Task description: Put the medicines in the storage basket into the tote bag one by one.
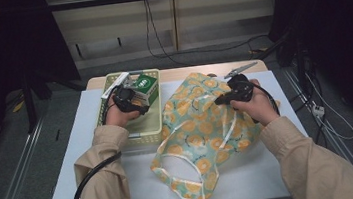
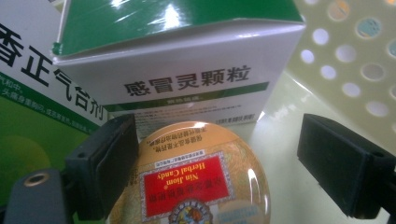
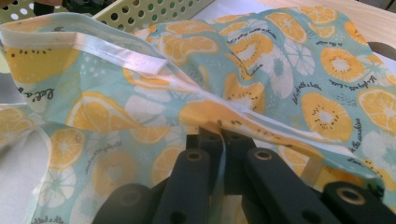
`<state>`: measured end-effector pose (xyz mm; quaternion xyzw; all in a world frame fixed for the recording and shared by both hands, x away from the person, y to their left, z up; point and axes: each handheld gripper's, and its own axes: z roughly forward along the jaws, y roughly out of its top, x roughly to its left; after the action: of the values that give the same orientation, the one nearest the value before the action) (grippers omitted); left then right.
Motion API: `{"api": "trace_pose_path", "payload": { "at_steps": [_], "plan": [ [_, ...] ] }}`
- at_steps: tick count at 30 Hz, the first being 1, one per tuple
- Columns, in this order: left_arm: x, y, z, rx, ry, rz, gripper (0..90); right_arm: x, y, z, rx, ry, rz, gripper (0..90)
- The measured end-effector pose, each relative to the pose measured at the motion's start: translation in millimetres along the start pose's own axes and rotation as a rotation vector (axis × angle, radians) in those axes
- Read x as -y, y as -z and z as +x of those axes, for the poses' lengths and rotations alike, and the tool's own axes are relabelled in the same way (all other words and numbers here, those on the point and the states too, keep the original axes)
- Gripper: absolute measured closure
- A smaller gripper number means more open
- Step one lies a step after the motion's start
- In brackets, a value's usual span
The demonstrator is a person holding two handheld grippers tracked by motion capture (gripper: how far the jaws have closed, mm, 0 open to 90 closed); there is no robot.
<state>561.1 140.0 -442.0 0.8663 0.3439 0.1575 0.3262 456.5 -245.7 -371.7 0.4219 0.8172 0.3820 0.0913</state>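
A round orange tin (image 2: pixel 196 186) with a red "Herbal Candy" label lies in the pale green perforated basket (image 1: pixel 150 130). My left gripper (image 2: pixel 219 140) is open around it: the left pad is at the tin's edge and the right pad stands well apart from it. In the high view the left gripper (image 1: pixel 131 98) hovers inside the basket beside the boxes. A light blue bag (image 1: pixel 203 126) with an orange-slice print lies crumpled on the table. My right gripper (image 1: pixel 222 99) is shut on the bag's (image 3: pixel 280 84) hemmed edge, the fabric pinched between its jaws (image 3: pixel 219 140).
A white and green medicine box (image 2: pixel 187 79) lies just behind the tin, with another green box (image 2: pixel 28 116) to its left. The basket wall (image 2: pixel 345 60) rises on the right. The white table (image 1: pixel 253 171) ends close in front of the bag's handle loop.
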Motion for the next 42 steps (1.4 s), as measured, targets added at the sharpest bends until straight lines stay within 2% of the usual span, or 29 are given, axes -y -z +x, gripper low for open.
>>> {"api": "trace_pose_path", "payload": {
  "at_steps": [3, 6, 8, 10, 14, 16, 18, 20, 22, 23, 24, 28, 30, 32, 36, 39, 41, 42],
  "plan": [
    [1.4, 2.5, -1.5, 0.006, 0.001, 0.002, 12.9, 0.1, -0.4, 0.4, 0.002, 0.001, 0.001, 89.9],
    [3.0, 6.4, -1.0, -0.002, -0.020, 0.014, 16.0, -0.1, -0.6, 1.7, 0.000, 0.002, 0.003, 89.8],
    [4.7, 9.7, -0.1, -0.007, -0.009, 0.004, 21.3, -0.4, -0.9, 2.7, -0.001, 0.009, 0.000, 89.9],
    [6.5, 13.3, 0.6, 0.013, 0.012, -0.006, 30.2, -0.7, -1.3, 3.8, -0.004, 0.012, -0.001, 89.8],
    [5.9, 17.6, 1.9, 0.014, 0.039, 0.001, 35.6, -1.3, -2.0, 6.1, -0.002, 0.015, 0.001, 89.8],
    [5.2, 19.5, 3.1, -0.006, 0.048, -0.002, 44.3, -1.5, -2.2, 6.3, -0.003, 0.013, -0.003, 89.8],
    [3.9, 20.4, 3.8, 0.005, 0.063, -0.006, 58.7, -1.6, -2.6, 6.6, -0.003, 0.013, -0.003, 89.8],
    [2.1, 21.8, 5.0, -0.003, 0.088, -0.035, 69.2, -1.8, -3.0, 6.5, -0.003, 0.009, -0.006, 89.8],
    [0.1, 22.4, 6.4, 0.005, 0.108, -0.041, 74.2, -1.9, -3.8, 6.3, -0.007, 0.007, -0.005, 89.8],
    [-1.2, 23.6, 7.1, 0.006, 0.121, -0.065, 76.6, -1.9, -4.2, 6.2, -0.005, 0.008, -0.004, 89.8],
    [-2.1, 24.3, 7.6, 0.005, 0.125, -0.069, 80.7, -1.8, -4.4, 5.9, -0.007, 0.007, -0.003, 89.8],
    [-4.0, 23.2, 9.7, -0.050, 0.119, -0.017, 89.7, -1.5, -6.0, 4.8, -0.009, 0.003, -0.002, 89.8],
    [-1.0, 19.4, 10.3, -0.044, 0.148, 0.016, 90.0, -1.7, -6.9, 4.6, -0.008, 0.006, -0.001, 89.7],
    [0.8, 18.7, 9.4, -0.023, 0.172, 0.014, 90.0, -1.7, -7.1, 4.9, -0.010, 0.008, 0.000, 89.7],
    [-0.8, 21.9, 1.3, 0.035, 0.166, 0.056, 90.0, -1.6, -6.2, 3.8, -0.007, 0.006, -0.002, 89.8],
    [-1.0, 23.8, -2.6, 0.023, 0.176, 0.071, 90.0, -1.3, -6.2, 4.1, -0.002, 0.003, 0.001, 89.8],
    [0.6, 24.2, -3.6, 0.055, 0.196, 0.068, 90.0, -1.5, -5.8, 5.6, -0.001, 0.010, 0.000, 89.8],
    [1.1, 23.4, -4.7, 0.089, 0.195, 0.079, 90.0, -1.7, -5.4, 6.4, -0.003, 0.013, -0.002, 89.8]
  ]
}}
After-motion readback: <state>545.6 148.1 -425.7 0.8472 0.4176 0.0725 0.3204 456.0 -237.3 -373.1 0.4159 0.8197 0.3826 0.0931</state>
